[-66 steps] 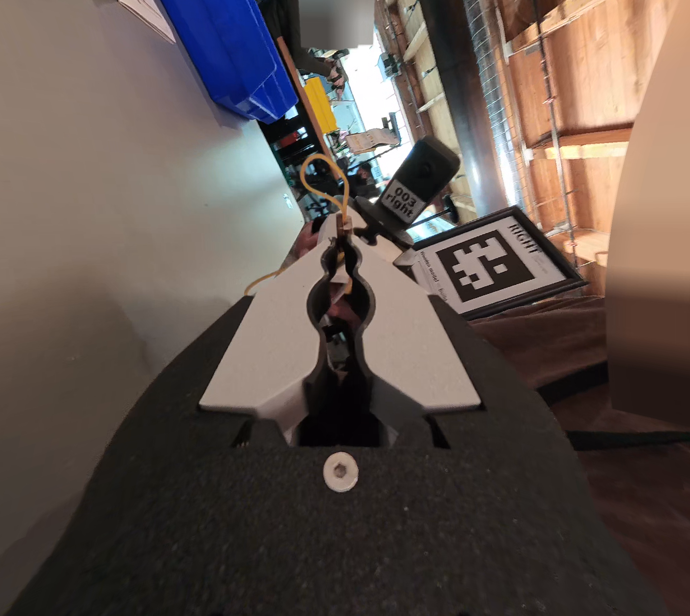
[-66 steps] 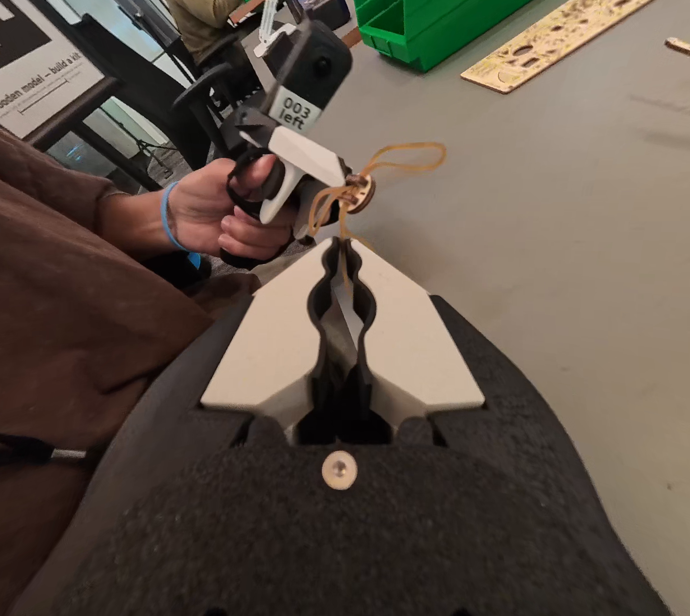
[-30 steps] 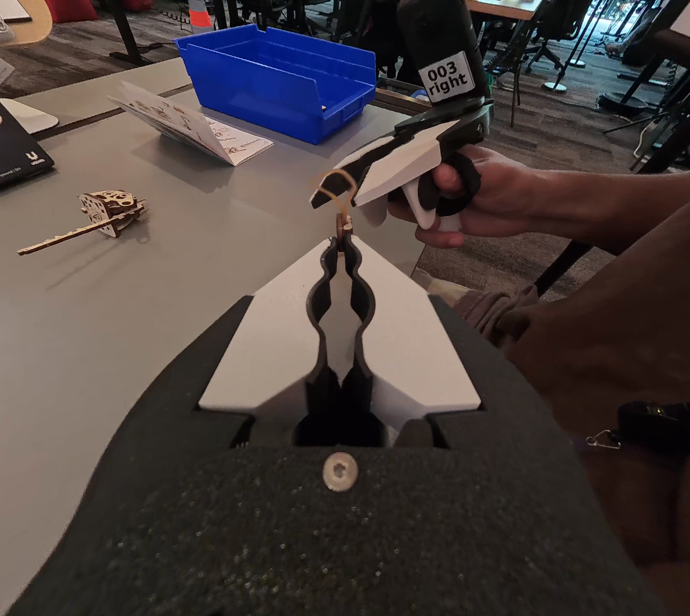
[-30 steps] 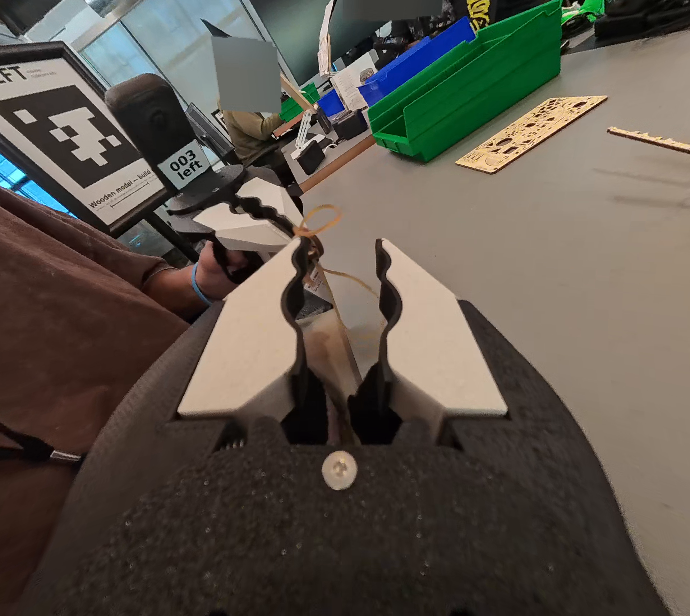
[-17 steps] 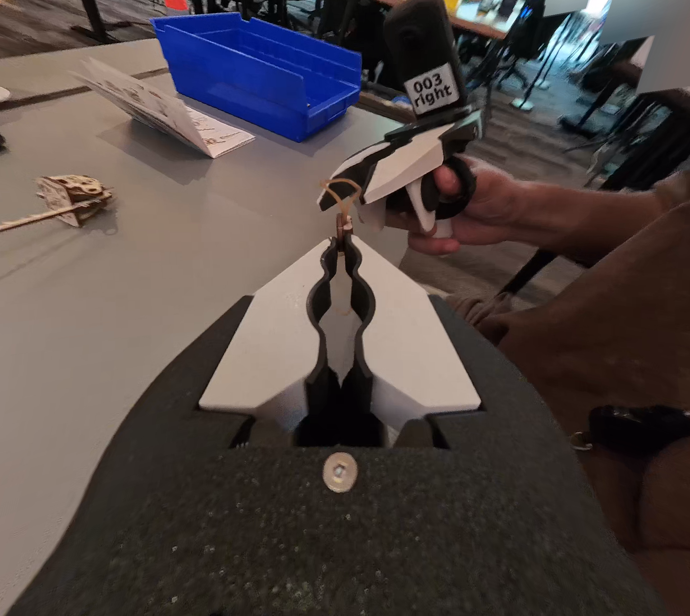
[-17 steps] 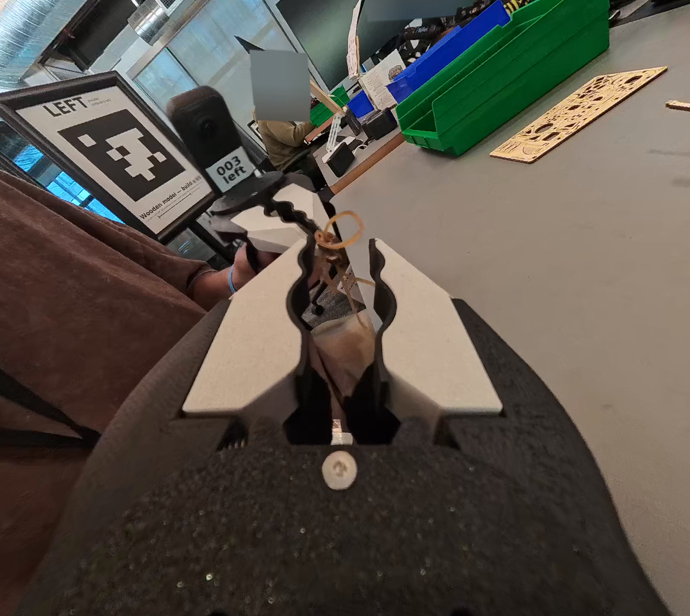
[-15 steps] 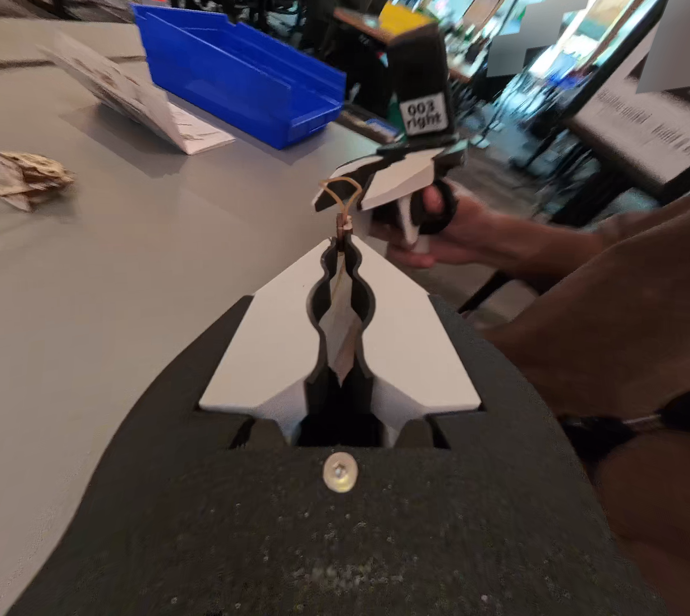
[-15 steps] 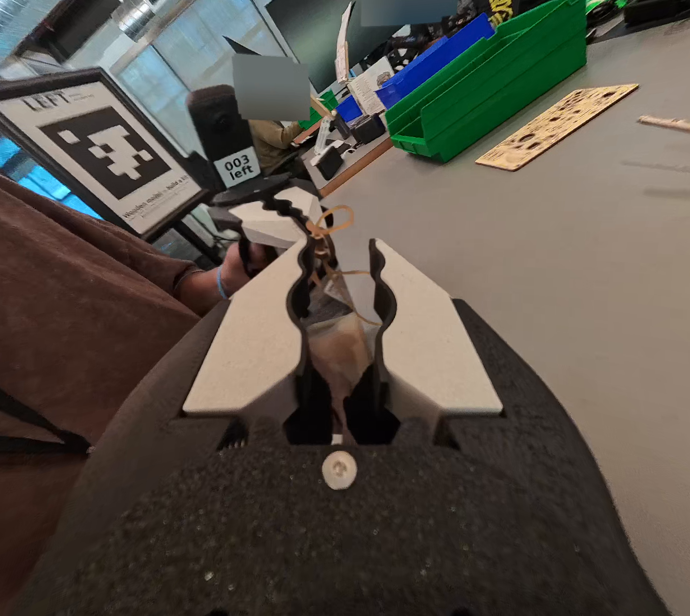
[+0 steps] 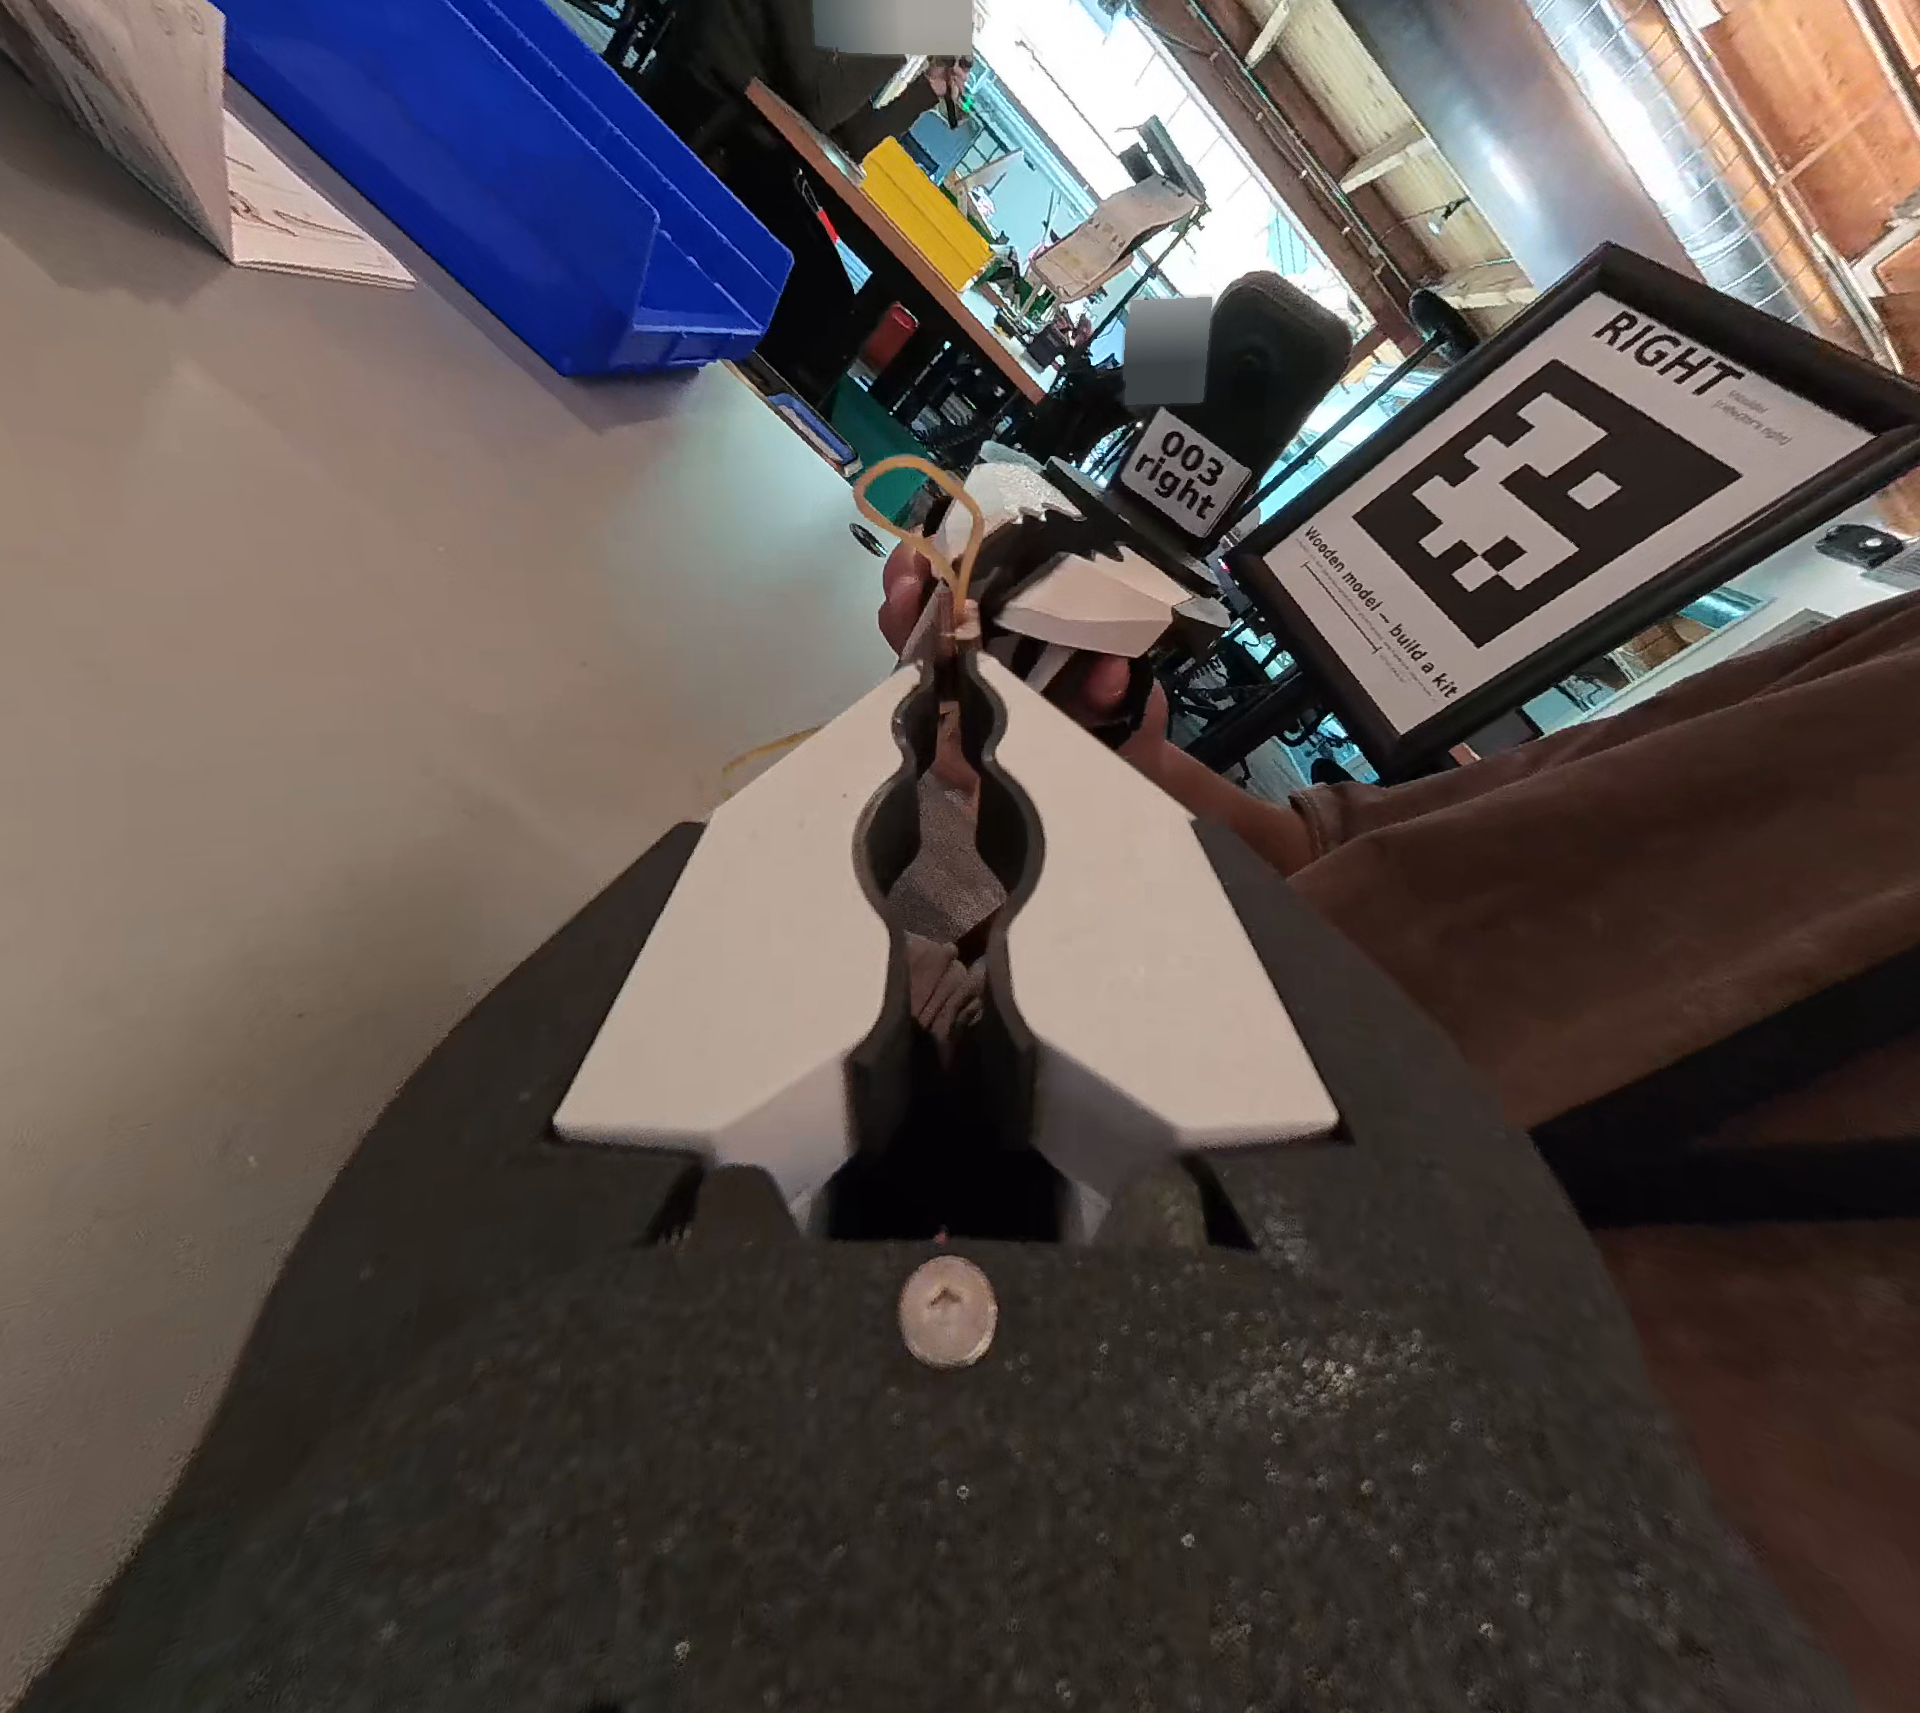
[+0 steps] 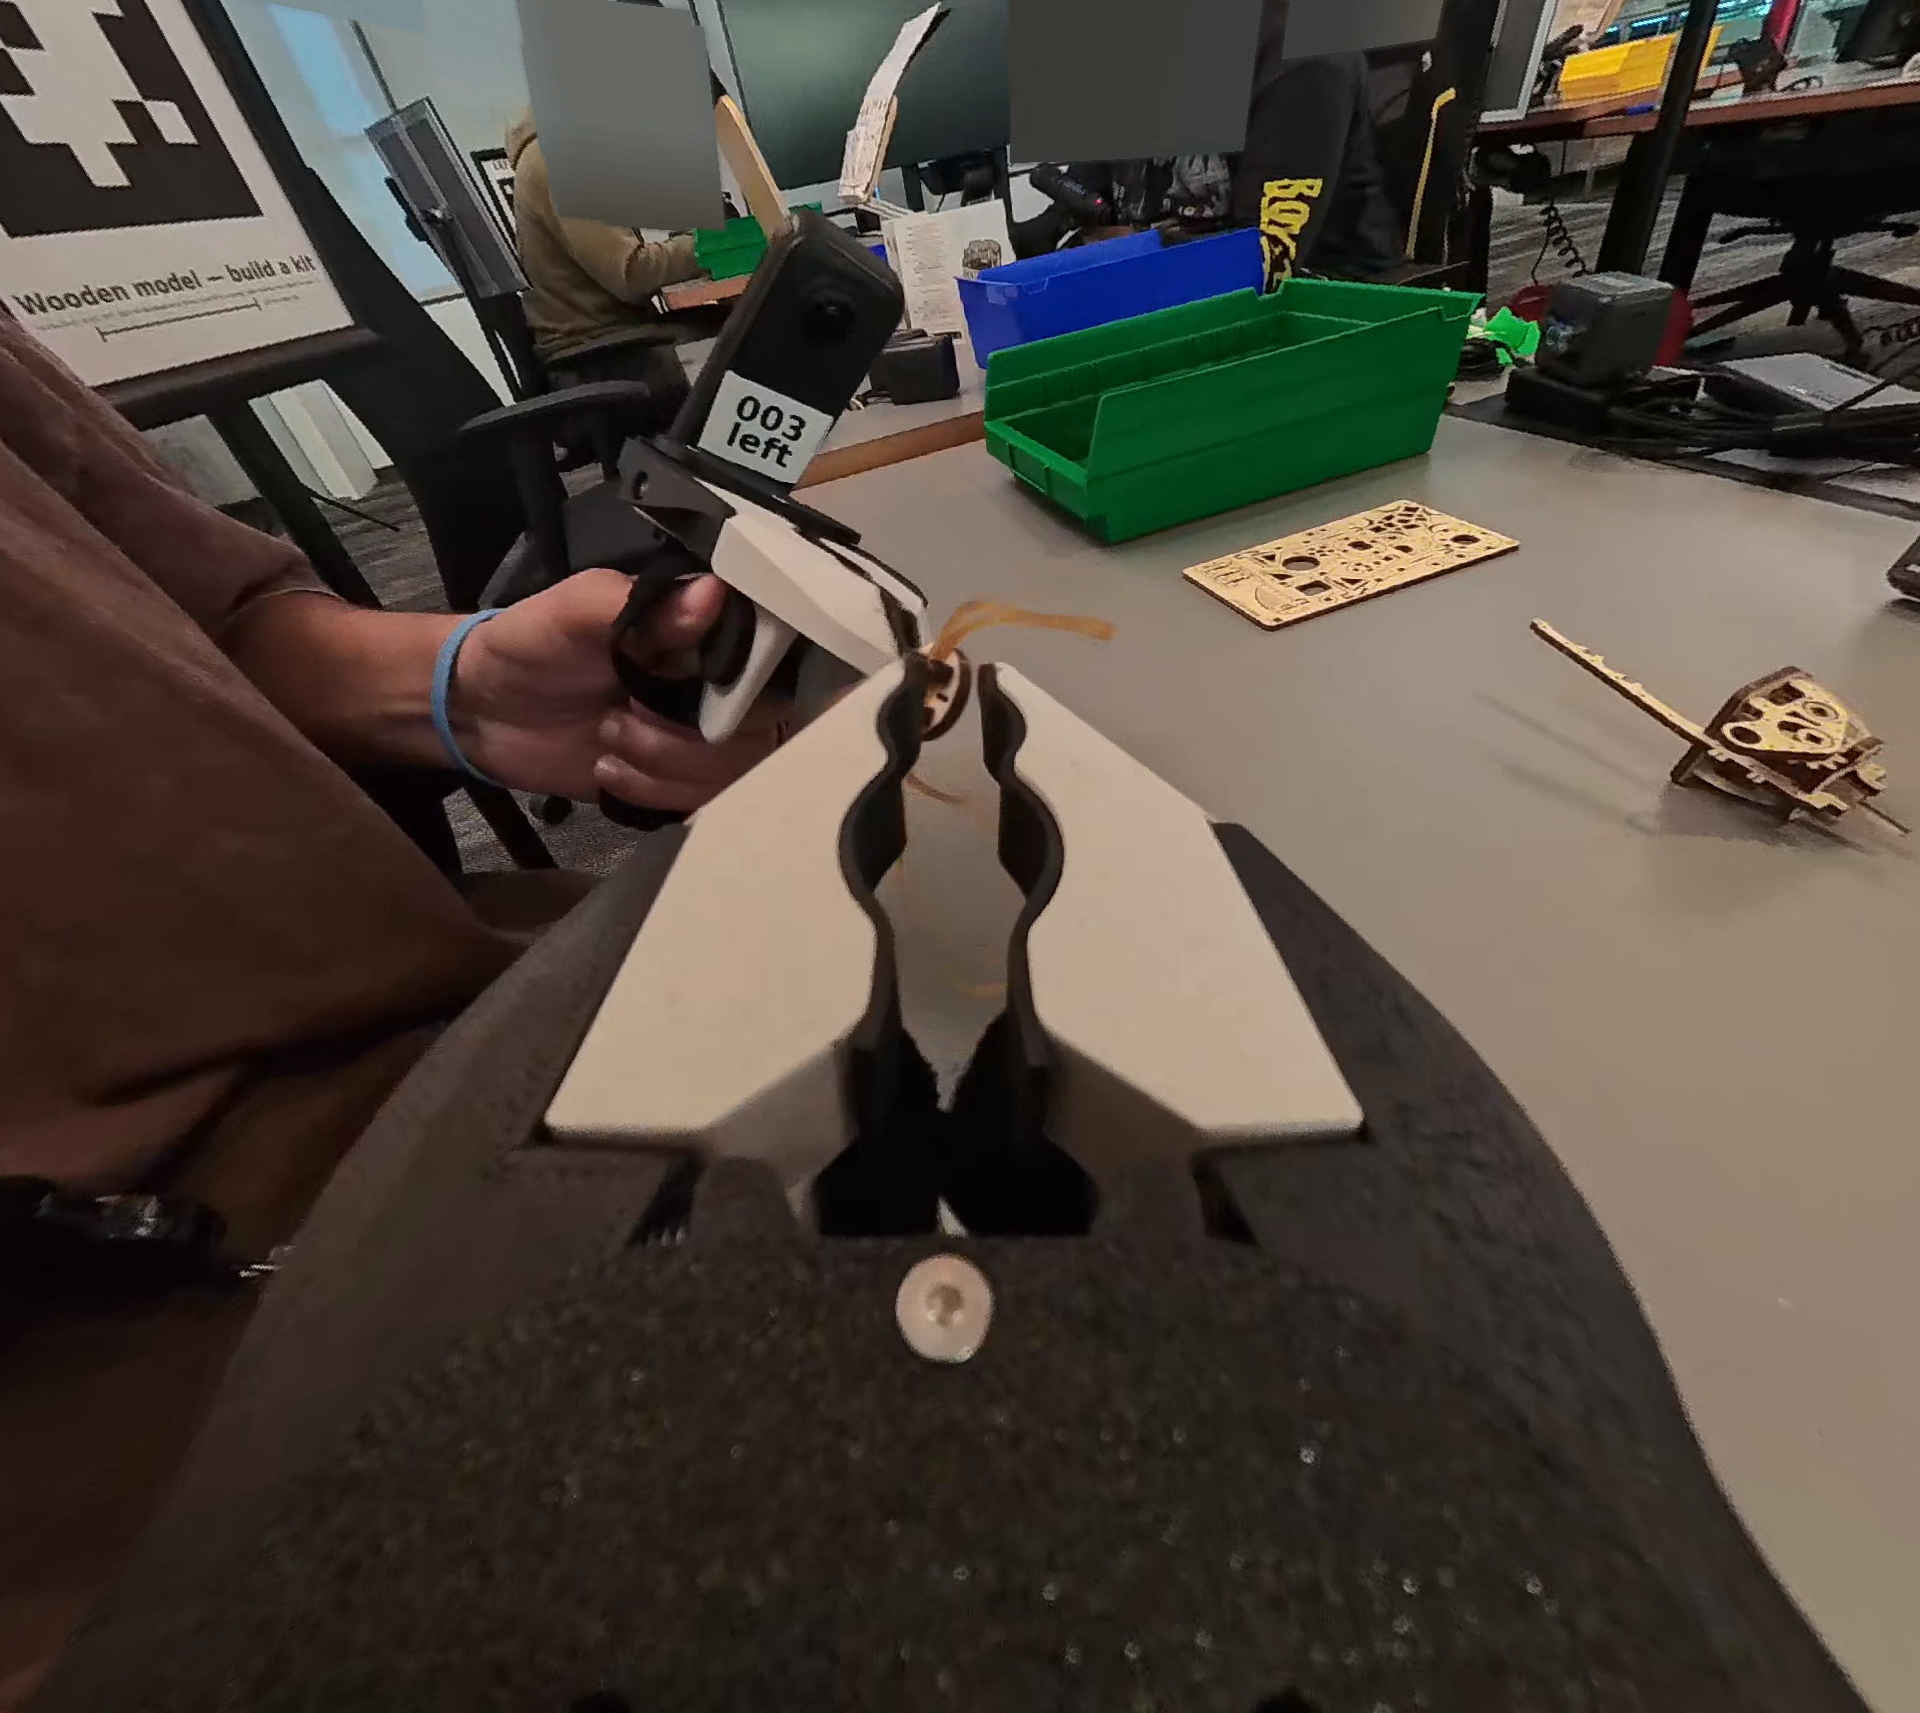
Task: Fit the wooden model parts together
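My left gripper (image 9: 951,676) is shut on a small round wooden disc (image 9: 961,629) with a yellow rubber band (image 9: 920,510) looped up from it. In the right wrist view the same disc (image 10: 940,697) sits between the tips of my right gripper (image 10: 945,687). Its jaws stand a narrow gap apart around the disc, and the band (image 10: 1029,624) trails out to the right. The left gripper (image 10: 904,624) comes in from the left there, held by a hand. The right gripper (image 9: 987,551) shows just beyond the disc in the left wrist view.
On the grey table (image 10: 1455,936) lie a partly built wooden model (image 10: 1766,744) at right and a laser-cut wooden sheet (image 10: 1351,562). A green bin (image 10: 1226,406) stands behind. A blue bin (image 9: 416,105) and a booklet (image 9: 114,53) are far left. A framed sign (image 9: 1558,520) stands at right. Both grippers' tips are close together, under 4 cm apart.
The right gripper's jaws have narrowed around the disc and its view has swung right over the table. The left gripper has rolled and still holds the disc.
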{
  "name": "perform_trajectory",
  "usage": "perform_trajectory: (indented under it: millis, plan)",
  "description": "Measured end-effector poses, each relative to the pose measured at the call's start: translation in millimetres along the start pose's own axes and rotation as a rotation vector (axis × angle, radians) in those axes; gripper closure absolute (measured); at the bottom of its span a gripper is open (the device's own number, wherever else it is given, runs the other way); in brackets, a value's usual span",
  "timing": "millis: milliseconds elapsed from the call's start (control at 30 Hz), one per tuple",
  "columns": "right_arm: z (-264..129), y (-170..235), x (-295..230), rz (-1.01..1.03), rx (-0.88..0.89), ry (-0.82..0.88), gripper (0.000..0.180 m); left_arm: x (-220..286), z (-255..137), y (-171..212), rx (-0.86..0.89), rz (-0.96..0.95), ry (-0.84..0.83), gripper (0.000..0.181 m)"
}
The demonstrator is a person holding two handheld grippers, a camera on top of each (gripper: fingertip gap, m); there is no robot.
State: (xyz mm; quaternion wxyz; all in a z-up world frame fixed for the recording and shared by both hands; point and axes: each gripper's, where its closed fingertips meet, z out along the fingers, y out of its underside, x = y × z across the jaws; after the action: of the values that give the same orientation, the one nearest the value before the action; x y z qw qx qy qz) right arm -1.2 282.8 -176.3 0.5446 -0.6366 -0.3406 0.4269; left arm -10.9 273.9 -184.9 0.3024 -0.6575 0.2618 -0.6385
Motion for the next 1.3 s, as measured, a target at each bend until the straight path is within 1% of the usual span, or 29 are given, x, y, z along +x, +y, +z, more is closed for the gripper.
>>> perform_trajectory:
  millis: [167, 233, 300, 333, 400, 467, 567, 900, 1033, 1100, 1200, 1300]
  plan:
    - [-2.2, 4.7, 8.1, 0.057, -0.011, 0.006, 0.170, -4.3, 0.3, 1.6, -0.018, 0.011, -0.022, 0.179]
    - [-0.7, 23.6, 19.3, 0.116, -0.087, 0.028, 0.169, -19.0, -0.1, 8.2, -0.053, -0.030, -0.080, 0.179]
    - [-1.5, 52.8, 37.3, 0.235, -0.219, 0.090, 0.169, -37.6, -2.9, 15.8, -0.089, -0.096, -0.146, 0.179]
    - [-2.3, 60.0, 42.2, 0.292, -0.241, 0.099, 0.169, -44.8, -5.0, 18.1, -0.097, -0.126, -0.169, 0.180]
    - [-3.1, 54.0, 46.2, 0.371, -0.182, 0.080, 0.166, -54.1, -9.6, 20.9, -0.104, -0.165, -0.202, 0.180]
    - [-5.2, 45.5, 48.1, 0.424, -0.124, 0.066, 0.165, -56.7, -13.9, 20.6, -0.102, -0.164, -0.220, 0.179]
    - [-8.8, 44.8, 52.2, 0.459, -0.122, 0.083, 0.164, -55.2, -19.8, 17.0, -0.087, -0.128, -0.240, 0.179]
    - [-6.8, 44.6, 49.9, 0.442, -0.130, 0.086, 0.164, -48.4, -14.6, 20.0, -0.092, -0.139, -0.202, 0.179]
    - [-5.7, 43.1, 47.1, 0.413, -0.142, 0.088, 0.163, -38.1, -14.8, 10.2, -0.046, -0.128, -0.141, 0.179]
    - [-3.4, 39.3, 41.9, 0.303, -0.148, 0.092, 0.163, -33.4, -15.9, 5.3, -0.021, -0.132, -0.108, 0.179]
    - [2.9, 31.4, 24.7, 0.071, -0.145, 0.056, 0.158, -26.2, -16.6, -1.7, 0.027, -0.187, -0.029, 0.179]
    - [6.7, 22.6, 6.1, -0.018, -0.117, 0.007, 0.157, -21.5, -18.2, -6.4, 0.067, -0.269, 0.055, 0.180]
